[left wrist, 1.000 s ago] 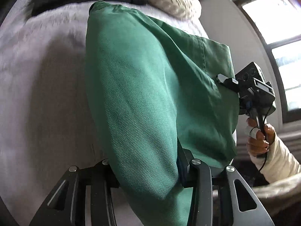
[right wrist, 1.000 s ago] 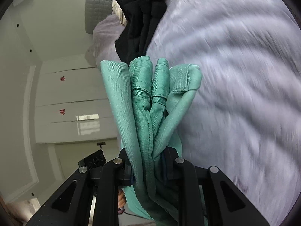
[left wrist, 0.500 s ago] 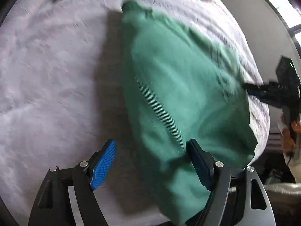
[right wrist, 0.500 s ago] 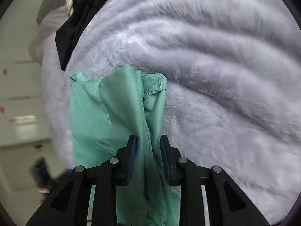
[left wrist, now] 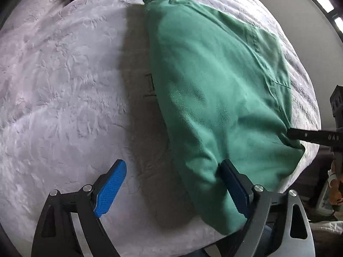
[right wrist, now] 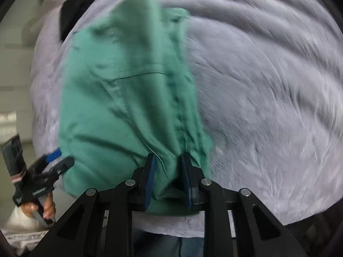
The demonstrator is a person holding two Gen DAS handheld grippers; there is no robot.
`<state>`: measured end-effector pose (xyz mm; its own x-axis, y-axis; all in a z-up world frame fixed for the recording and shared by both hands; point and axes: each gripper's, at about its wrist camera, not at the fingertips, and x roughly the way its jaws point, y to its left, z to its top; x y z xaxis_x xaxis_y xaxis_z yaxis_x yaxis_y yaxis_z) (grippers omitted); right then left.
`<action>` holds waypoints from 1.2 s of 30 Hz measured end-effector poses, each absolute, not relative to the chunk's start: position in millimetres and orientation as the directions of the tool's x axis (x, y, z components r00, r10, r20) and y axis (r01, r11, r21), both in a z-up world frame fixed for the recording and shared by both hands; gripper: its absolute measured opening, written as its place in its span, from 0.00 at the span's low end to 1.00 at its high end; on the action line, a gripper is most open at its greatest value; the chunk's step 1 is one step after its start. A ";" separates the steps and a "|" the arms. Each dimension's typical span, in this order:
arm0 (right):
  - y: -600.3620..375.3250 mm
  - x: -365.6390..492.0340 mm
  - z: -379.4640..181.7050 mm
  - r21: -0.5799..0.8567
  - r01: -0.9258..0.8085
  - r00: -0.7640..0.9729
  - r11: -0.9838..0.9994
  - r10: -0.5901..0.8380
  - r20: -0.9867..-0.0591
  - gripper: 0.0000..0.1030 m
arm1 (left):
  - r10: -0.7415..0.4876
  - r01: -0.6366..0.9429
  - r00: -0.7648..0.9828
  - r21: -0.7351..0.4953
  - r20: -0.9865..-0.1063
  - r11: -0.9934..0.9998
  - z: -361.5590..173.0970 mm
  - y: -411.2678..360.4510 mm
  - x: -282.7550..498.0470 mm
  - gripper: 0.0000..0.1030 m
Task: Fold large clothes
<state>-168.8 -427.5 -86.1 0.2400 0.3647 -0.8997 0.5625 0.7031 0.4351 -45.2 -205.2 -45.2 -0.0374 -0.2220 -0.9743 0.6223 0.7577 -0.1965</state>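
We've got the green garment (left wrist: 214,98) flat near the bed's (left wrist: 64,85) front edge — left gripper (left wrist: 171,184) jaws opening off it, right gripper (right wrist: 168,177) pinching a bunched corner, closing slightly — dragging could undo the fold.
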 end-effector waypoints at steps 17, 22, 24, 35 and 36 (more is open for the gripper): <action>-399.1 -181.8 -25.9 0.347 0.612 0.274 0.711 0.221 -0.936 0.67 | -0.184 0.651 0.026 -0.123 -0.983 0.749 -17.5 -204.3 -50.4 0.87; -390.1 -168.4 -14.3 0.329 0.587 0.264 0.740 0.209 -0.941 0.78 | -0.171 0.597 0.061 -0.101 -0.983 0.796 -11.1 -202.9 -46.0 0.87; -390.2 -164.6 -10.6 0.325 0.571 0.261 0.754 0.208 -0.943 0.78 | -0.167 0.575 0.076 -0.093 -0.983 0.813 -7.8 -203.8 -45.8 0.88; -406.0 -152.8 8.2 0.289 0.520 0.240 0.804 0.187 -0.953 0.78 | -0.143 0.504 0.111 -0.069 -0.983 0.861 12.3 -215.4 -57.6 0.88; -407.0 -151.8 10.2 0.287 0.515 0.241 0.808 0.185 -0.953 0.78 | -0.139 0.497 0.119 -0.062 -0.983 0.866 14.5 -217.1 -57.7 0.97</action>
